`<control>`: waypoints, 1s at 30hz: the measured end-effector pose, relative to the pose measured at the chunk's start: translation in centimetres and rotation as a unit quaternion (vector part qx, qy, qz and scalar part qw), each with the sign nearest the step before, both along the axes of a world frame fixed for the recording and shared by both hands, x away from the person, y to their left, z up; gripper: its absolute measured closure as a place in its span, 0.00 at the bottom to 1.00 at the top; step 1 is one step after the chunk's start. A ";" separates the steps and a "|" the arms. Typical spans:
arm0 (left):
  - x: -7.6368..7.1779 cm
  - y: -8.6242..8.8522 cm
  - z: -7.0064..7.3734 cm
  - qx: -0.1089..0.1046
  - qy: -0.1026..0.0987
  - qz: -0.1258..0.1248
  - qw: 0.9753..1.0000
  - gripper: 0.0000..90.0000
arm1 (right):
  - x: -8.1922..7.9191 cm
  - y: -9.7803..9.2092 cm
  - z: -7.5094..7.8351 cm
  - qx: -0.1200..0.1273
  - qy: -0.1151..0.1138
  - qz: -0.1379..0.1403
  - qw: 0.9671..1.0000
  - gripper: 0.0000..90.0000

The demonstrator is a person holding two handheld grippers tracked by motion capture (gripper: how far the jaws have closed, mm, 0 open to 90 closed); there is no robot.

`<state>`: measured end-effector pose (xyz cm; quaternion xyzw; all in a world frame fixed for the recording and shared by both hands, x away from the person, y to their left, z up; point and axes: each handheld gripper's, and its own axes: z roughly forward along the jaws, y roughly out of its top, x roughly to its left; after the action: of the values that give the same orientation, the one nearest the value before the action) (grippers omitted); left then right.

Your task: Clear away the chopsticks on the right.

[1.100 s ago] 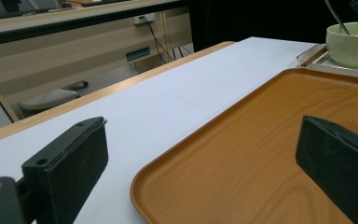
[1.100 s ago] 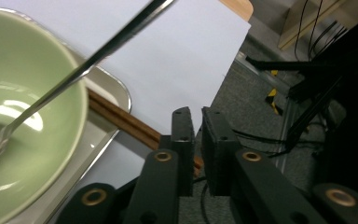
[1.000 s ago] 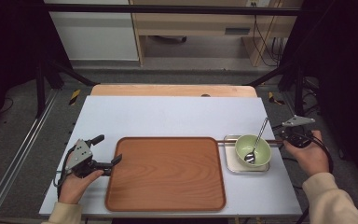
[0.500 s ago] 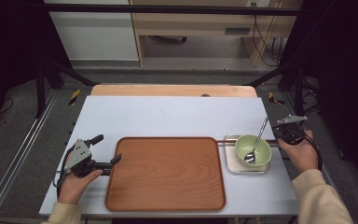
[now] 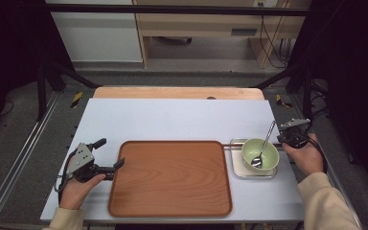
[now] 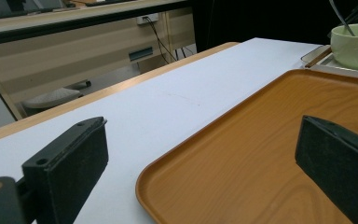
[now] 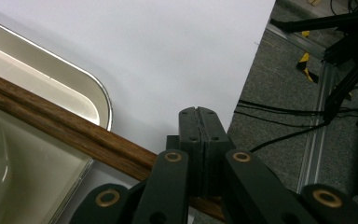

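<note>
Nearest, at the left, the left gripper (image 5: 106, 155) rests on the white surface (image 5: 182, 120) in the person's left hand (image 5: 76, 189), its jaws spread wide and holding nothing; one jaw reaches just over the left edge of the brown tray (image 5: 170, 177), the other lies on the surface beside it. The left gripper view looks between the two black jaws across the tray's (image 6: 261, 154) corner. The tray lies bare in the middle of the near half of the surface. Just to its right sits a small metal dish (image 5: 254, 168) with a green bowl (image 5: 260, 154) in it, and a spoon (image 5: 262, 146) leans in the bowl, its handle tilted up to the far right. At the right edge, the right hand (image 5: 306, 157) holds the right gripper (image 5: 283, 140) level with the bowl. In the right gripper view, its jaws (image 7: 199, 154) are pressed together, and brown chopsticks (image 7: 60, 126) run across the dish's (image 7: 81, 93) rim to them; whether they are clamped I cannot tell. Beyond, the far half of the surface lies white.
</note>
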<state>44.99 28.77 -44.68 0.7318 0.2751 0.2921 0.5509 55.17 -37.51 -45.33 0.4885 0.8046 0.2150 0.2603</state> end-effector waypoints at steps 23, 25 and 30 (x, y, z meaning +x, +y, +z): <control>0.0 0.1 0.0 0.002 -0.001 -0.001 1.000 0.02 | -2.4 0.5 0.2 0.005 0.029 0.043 0.999 1.00; 0.0 0.1 0.0 0.002 0.000 -0.001 1.000 0.02 | -2.7 0.5 0.2 0.008 0.027 0.044 0.999 1.00; 0.0 0.0 0.0 0.001 0.000 -0.002 1.000 0.02 | -3.1 0.5 0.6 0.011 0.026 0.051 0.998 1.00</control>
<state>44.98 28.81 -44.64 0.7326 0.2734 0.2918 0.5509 52.11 -36.99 -44.76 0.4547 0.8326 0.2246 0.2225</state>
